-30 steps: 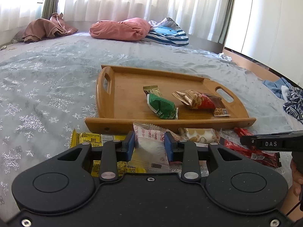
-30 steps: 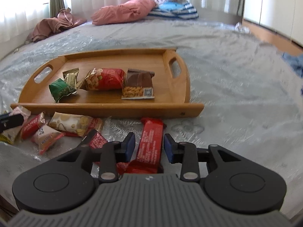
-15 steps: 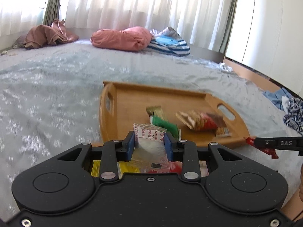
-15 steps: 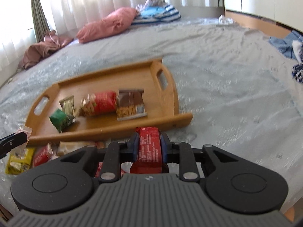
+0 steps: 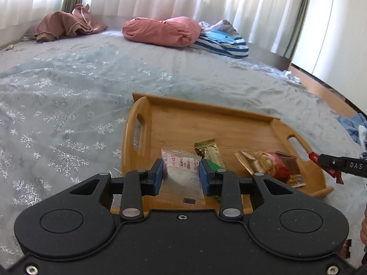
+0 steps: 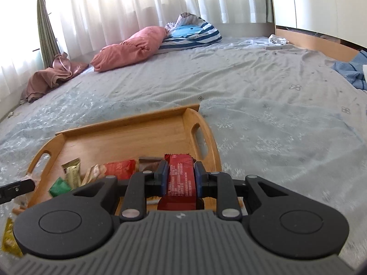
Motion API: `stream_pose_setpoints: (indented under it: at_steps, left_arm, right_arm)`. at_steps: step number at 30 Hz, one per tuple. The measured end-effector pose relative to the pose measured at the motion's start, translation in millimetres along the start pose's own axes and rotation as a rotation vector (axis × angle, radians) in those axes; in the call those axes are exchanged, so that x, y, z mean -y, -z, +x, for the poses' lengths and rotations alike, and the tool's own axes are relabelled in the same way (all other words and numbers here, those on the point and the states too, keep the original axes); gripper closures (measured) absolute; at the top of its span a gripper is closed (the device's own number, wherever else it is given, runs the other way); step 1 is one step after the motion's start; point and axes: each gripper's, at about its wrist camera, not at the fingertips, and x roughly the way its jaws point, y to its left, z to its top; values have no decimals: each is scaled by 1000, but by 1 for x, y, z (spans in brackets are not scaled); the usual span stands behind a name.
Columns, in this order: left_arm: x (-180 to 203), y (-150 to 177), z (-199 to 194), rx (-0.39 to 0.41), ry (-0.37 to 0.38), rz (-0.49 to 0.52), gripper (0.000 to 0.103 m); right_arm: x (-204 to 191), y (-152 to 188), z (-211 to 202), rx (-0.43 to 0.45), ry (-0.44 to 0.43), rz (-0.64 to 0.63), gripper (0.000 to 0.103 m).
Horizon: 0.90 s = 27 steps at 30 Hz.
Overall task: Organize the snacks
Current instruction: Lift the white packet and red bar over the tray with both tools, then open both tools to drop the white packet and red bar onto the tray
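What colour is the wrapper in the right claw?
Red, with small pale print; the wrapper shows best in the right wrist view.

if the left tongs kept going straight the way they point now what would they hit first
Probably the wooden tray. The left tongs, shut on a white snack packet, point down over its near edge, so the packet would likely meet the bare floor left of the gold wrapper. Depth is unclear.
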Motion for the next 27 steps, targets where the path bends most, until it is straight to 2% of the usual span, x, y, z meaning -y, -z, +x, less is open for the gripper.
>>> stream_pose_setpoints:
  at_steps: [7, 10, 19, 27]
  left_arm:
    - [5, 2, 21, -23, -40, 18, 72]
    - [7, 3, 26, -28, -43, 22, 72]
    - [8, 6, 38, -47, -43, 26, 72]
    - [10, 7, 44, -55, -36, 27, 72]
  right_arm:
    - [-3, -5, 38, -9, 30, -50, 74]
    - [0, -5, 51, -36, 30, -28, 74]
    - [1, 1, 60, -70, 4, 10, 74]
    - [-7, 5, 63, -90, -9, -20, 74]
